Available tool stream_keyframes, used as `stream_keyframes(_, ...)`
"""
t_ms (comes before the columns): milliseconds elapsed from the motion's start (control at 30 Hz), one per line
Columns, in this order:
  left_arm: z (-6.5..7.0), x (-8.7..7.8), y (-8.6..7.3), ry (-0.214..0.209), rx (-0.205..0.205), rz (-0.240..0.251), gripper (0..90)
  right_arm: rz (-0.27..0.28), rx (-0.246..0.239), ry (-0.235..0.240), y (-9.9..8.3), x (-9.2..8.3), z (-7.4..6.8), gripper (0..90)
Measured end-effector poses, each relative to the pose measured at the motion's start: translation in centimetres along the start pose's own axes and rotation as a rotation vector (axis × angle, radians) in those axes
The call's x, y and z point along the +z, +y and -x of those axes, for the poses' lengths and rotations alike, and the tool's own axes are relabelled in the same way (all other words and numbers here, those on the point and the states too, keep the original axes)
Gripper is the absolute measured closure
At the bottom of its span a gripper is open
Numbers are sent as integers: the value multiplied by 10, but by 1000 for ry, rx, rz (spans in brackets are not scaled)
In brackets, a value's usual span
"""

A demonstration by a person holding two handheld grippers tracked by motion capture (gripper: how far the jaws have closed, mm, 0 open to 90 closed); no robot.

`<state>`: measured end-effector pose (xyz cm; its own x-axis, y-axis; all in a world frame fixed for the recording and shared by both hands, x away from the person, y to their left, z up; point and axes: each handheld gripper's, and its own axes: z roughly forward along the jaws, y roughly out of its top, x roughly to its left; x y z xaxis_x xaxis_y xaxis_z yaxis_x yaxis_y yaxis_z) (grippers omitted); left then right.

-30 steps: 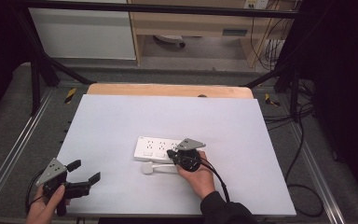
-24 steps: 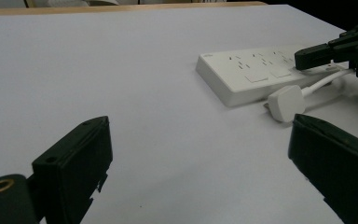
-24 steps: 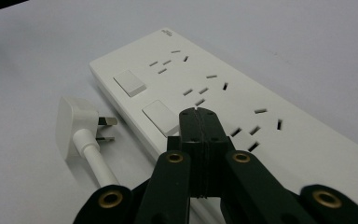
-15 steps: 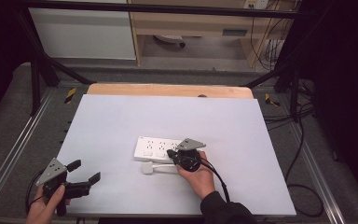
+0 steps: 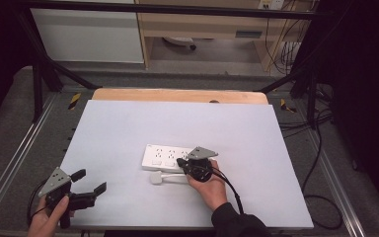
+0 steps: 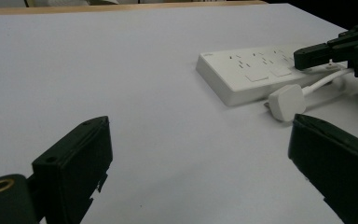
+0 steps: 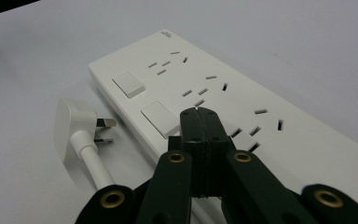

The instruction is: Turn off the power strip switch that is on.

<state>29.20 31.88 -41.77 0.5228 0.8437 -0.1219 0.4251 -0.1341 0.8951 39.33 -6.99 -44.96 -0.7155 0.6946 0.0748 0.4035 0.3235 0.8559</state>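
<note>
Glossy white plastic power strip (image 7: 223, 98), matt table (image 5: 128, 128).

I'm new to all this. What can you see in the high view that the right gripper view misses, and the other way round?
The high view alone takes in the whole table, both hands, and the left gripper with its jaws apart near the table's front left corner. The right gripper view alone shows the plug's metal pins and the socket slots up close. Both show the white power strip, the white plug beside it, and the right gripper, jaws together over the strip.
</note>
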Motion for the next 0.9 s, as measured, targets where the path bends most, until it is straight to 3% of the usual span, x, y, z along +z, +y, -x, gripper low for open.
stream_keyframes(400,0,0,0,-1,-1,1,62,-16,-4,0,0,0,0,900)
stream_keyframes(667,0,0,0,-2,-2,0,62,1,-6,4,4,-5,-2,900)
stream_keyframes(767,0,0,0,-2,-2,0,62,12,8,1,7,-9,-1,852)
stream_keyframes(900,0,0,0,-2,-2,0,62,14,23,5,11,-13,-1,709)
